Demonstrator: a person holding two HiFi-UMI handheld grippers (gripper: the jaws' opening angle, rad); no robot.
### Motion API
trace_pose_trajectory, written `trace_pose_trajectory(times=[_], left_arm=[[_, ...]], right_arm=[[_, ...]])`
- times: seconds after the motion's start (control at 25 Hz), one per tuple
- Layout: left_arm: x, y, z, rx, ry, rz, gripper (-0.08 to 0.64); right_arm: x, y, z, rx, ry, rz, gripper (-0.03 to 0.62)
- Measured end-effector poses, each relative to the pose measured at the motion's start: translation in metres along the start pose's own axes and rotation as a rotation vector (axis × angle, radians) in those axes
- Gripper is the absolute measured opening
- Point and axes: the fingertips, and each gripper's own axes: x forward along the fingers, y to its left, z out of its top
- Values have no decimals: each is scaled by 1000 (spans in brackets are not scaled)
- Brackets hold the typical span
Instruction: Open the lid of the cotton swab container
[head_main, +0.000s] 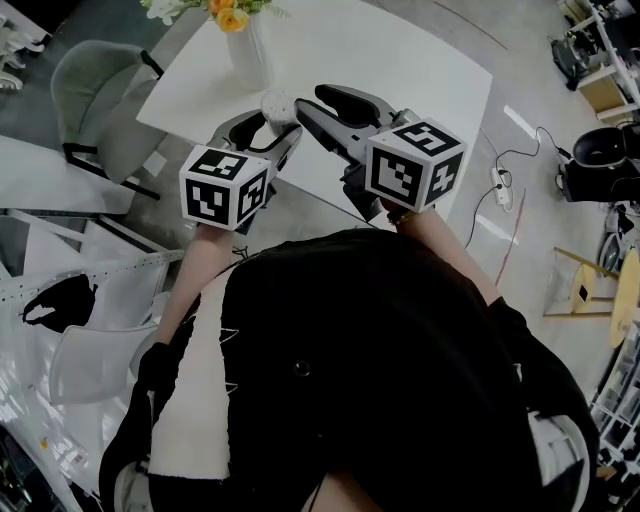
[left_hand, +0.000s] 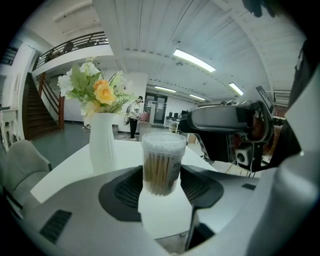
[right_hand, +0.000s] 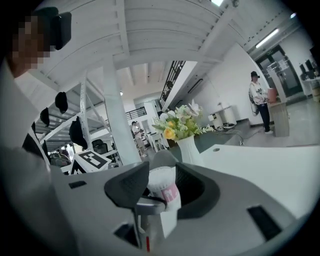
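Observation:
The cotton swab container (left_hand: 161, 167) is a clear round tub packed with swabs, and its pale lid (left_hand: 162, 141) sits on top. It stands upright between the pads of my left gripper (left_hand: 161, 187), which grips its lower sides just above the white table (head_main: 400, 70). In the head view only the tub's round top (head_main: 277, 103) shows. My right gripper (right_hand: 162, 186) reaches in from the right, its jaws standing apart on either side of the tub's upper part (right_hand: 165, 190). I see no firm pressing by its pads. The right gripper's body (left_hand: 225, 120) shows behind the tub.
A white vase (head_main: 248, 50) with yellow and white flowers stands just beyond the container at the table's far left. A grey chair (head_main: 95, 80) stands left of the table. Cables and a power strip (head_main: 502, 187) lie on the floor to the right.

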Motion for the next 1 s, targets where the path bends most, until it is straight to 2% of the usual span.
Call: trace_pose_trajectory(times=[0.24,0.4,0.68,0.8,1.0], left_arm=[[0,-21,12,47,-4,-48,245],[0,-31,16,66,-5,-71,245],[-1,-45,10,86,24,-123,245],[-3,-49,8,86,23,-141,245],[-7,-57,8,103,14,-152,244]], right_arm=[[-5,20,8,-145,-13,21,258],[-10,18,3,-200,2,-10,281],[-13,19,-14,-280,45,-64,274],[-17,18,-19,-289,50,-85,242],[-26,24,-19,-292,40,-93,238]])
